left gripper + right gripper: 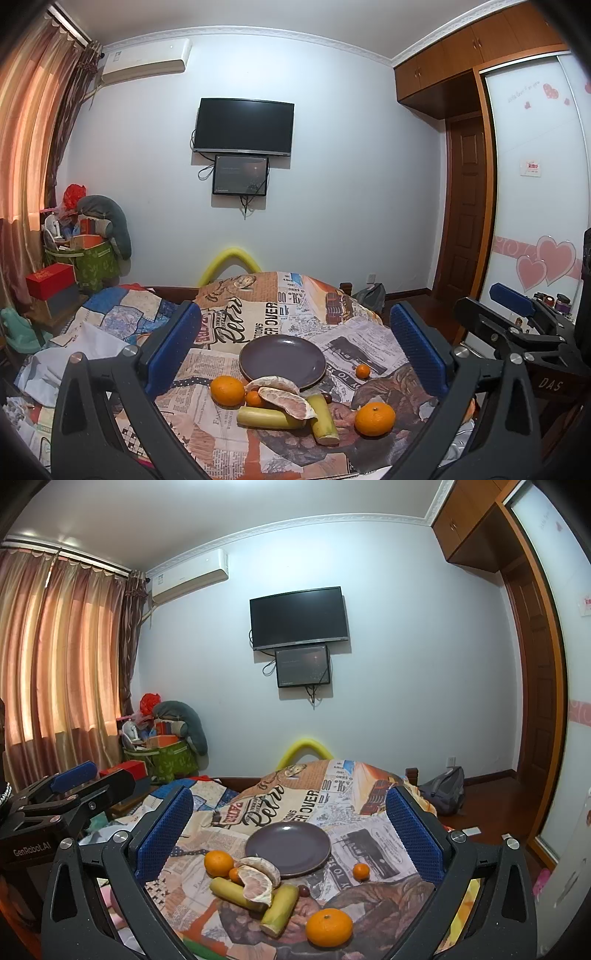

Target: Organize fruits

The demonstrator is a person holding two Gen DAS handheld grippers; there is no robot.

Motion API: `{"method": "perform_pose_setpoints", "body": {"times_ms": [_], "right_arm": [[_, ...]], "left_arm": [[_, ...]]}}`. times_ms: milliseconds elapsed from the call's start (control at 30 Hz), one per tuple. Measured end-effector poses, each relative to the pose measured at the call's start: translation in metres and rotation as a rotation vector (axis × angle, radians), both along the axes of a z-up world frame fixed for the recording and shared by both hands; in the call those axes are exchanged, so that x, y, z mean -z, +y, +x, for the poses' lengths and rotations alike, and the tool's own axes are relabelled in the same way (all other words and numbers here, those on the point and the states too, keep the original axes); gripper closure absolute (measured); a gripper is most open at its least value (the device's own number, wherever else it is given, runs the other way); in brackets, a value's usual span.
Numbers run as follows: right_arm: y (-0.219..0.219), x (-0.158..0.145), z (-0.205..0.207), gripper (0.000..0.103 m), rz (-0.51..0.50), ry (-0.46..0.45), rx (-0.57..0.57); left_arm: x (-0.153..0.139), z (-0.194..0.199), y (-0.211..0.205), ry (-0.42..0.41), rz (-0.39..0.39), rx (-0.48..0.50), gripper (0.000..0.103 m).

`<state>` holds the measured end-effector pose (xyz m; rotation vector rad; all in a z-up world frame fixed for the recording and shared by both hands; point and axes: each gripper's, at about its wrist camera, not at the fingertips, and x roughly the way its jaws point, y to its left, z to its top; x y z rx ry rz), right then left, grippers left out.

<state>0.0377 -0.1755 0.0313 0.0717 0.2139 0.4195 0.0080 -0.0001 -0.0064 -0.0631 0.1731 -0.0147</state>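
Observation:
A dark purple plate (pixel 282 356) (pixel 287 847) lies on a table covered with a newspaper-print cloth (pixel 258 314). In front of it are two oranges (pixel 227 390) (pixel 374 418), two small tangerines (pixel 362 371) (pixel 254 398), pomelo segments (pixel 286 400) (pixel 256 884), two yellow-green cane pieces (pixel 271 417) (pixel 324 419) and a dark grape (pixel 303 890). My left gripper (pixel 295 347) is open above the near edge with nothing between its blue pads. My right gripper (pixel 291 830) is open too, empty, and shows in the left wrist view as the right gripper (pixel 517 310) at the right.
A bed with a patchwork quilt (pixel 122 314) lies left of the table. Boxes and a green bag (pixel 96 262) are stacked in the far left corner. A grey backpack (pixel 445 790) sits on the wooden floor at right. A wardrobe (pixel 535 184) flanks the right side.

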Motion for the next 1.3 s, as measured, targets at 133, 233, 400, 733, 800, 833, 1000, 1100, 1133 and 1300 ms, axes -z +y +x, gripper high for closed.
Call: {"method": "perform_pose_setpoints", "body": {"times_ms": [133, 233, 400, 733, 800, 833, 1000, 1100, 1133, 1300], "right_arm": [[0.0000, -0.0003, 0.0005, 0.000, -0.005, 0.002, -0.002], [0.0006, -0.0006, 0.0004, 0.000, -0.010, 0.001, -0.001], [-0.0005, -0.0009, 0.0006, 0.000, -0.011, 0.003, -0.003], [0.0022, 0.0001, -0.0003, 0.000, -0.011, 0.002, -0.001], [0.0024, 0.0001, -0.0001, 0.000, -0.011, 0.002, 0.000], [0.0026, 0.0000, 0.0000, 0.000, -0.010, 0.003, -0.001], [0.0013, 0.0008, 0.0002, 0.000, -0.010, 0.002, -0.003], [0.0005, 0.0008, 0.0003, 0.000, -0.007, 0.003, -0.004], [-0.0001, 0.0008, 0.0002, 0.000, -0.005, 0.004, -0.005], [-0.0007, 0.0008, -0.0003, 0.000, -0.005, 0.004, -0.004]], "left_arm": [[0.0001, -0.0002, 0.0003, 0.000, -0.004, -0.003, 0.000], [0.0007, 0.0006, 0.0011, 0.003, -0.010, -0.001, 0.000], [0.0010, 0.0005, 0.0022, 0.003, -0.011, -0.002, 0.000], [0.0014, 0.0012, 0.0017, 0.003, -0.011, -0.001, 0.000], [0.0014, 0.0013, 0.0015, 0.004, -0.010, -0.001, 0.000], [0.0012, 0.0013, 0.0016, 0.003, -0.011, -0.002, 0.000], [0.0007, 0.0027, 0.0012, 0.009, -0.013, 0.001, 0.000], [0.0005, 0.0044, 0.0003, 0.012, -0.012, 0.003, 0.000], [0.0006, 0.0045, 0.0004, 0.012, -0.011, 0.003, 0.000], [0.0007, 0.0035, 0.0010, 0.011, -0.012, 0.005, 0.000]]}}
